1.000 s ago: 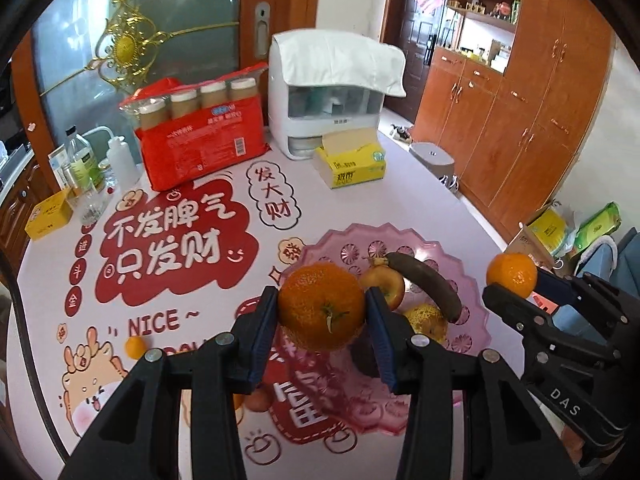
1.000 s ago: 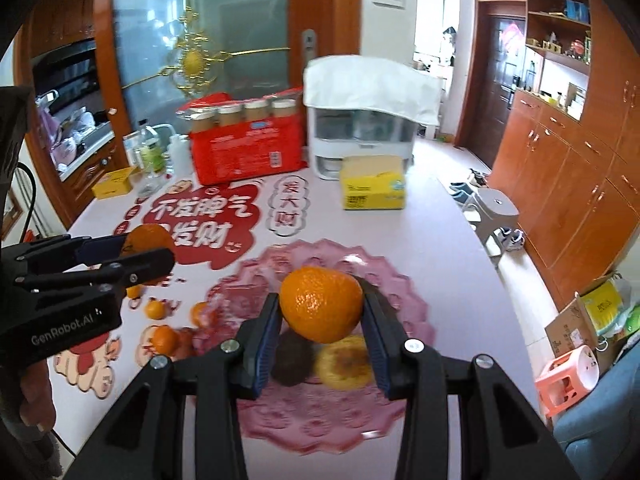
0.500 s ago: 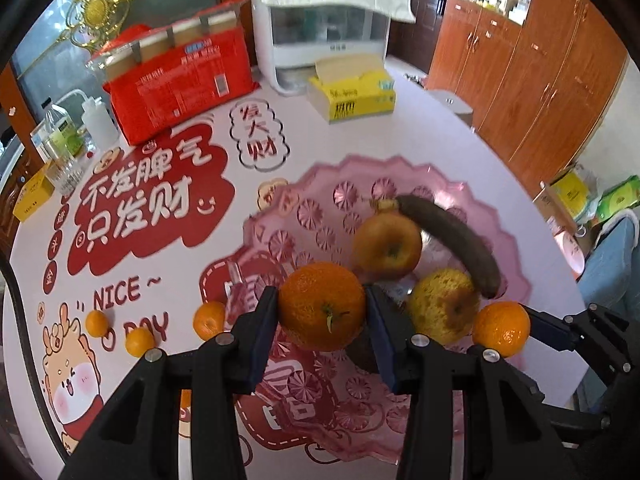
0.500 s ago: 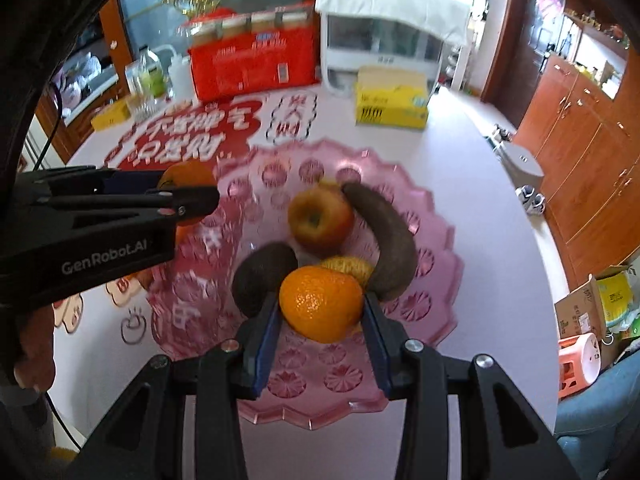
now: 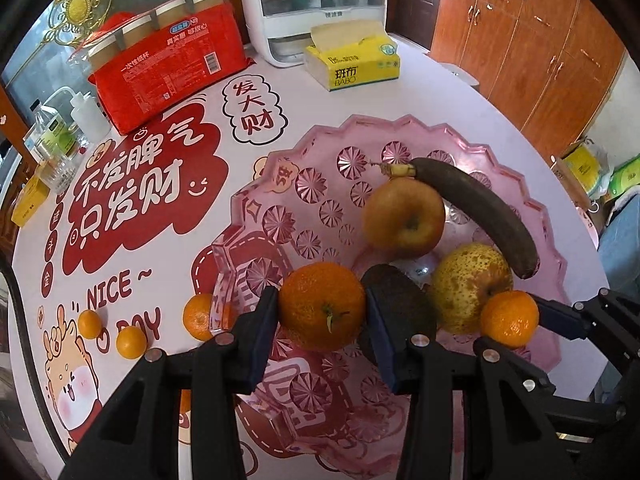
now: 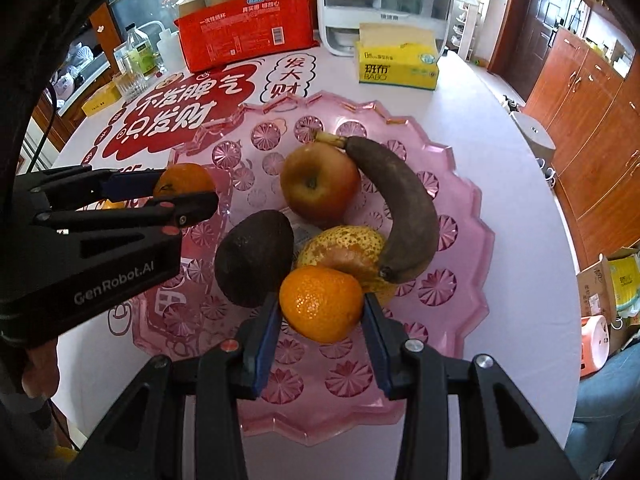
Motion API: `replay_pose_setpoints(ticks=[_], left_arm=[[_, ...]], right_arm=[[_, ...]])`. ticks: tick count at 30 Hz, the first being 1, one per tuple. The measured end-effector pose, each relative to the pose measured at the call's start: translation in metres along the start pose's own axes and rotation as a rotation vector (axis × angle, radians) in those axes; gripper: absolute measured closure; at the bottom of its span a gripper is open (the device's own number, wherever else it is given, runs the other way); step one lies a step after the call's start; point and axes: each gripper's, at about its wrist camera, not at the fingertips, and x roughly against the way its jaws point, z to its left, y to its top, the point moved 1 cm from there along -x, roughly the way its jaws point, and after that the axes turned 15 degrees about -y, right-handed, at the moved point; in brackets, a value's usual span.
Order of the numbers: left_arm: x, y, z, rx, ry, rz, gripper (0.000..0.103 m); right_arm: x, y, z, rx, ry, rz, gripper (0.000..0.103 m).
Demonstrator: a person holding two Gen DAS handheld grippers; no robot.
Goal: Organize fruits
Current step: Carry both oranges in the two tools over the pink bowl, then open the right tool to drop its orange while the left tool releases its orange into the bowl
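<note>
Left tool (image 5: 322,312) holds an orange (image 5: 322,306) | right tool (image 6: 320,310) holds a mandarin (image 6: 321,303) | both over pink plate (image 6: 460,208) | next: lower, let go gently

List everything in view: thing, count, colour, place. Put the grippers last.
fruit plate: one, pink, near table edge
apple: one, red-yellow, on plate
banana: one, dark brown, on plate, beside apple
pear: one, speckled yellow, on plate
avocado: one, dark, on plate
held oranges: two, orange, one in each gripper over the plate
loose oranges: at least three, orange, on tablecloth left of plate
tissue box: one, yellow, behind plate
cup pack: one, red, far left
white appliance: one, at back
left gripper: black, shut on orange
right gripper: black, shut on orange
</note>
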Motion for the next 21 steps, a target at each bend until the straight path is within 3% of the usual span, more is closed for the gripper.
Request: replay_pose_setpoints(ticks=[21], left_arm=[[-0.018,-0.002,0.001,0.001,0.008,0.065,0.059]], right_arm=[[-0.004,0.006,0.002,-0.005,-0.006,-0.002,0.06]])
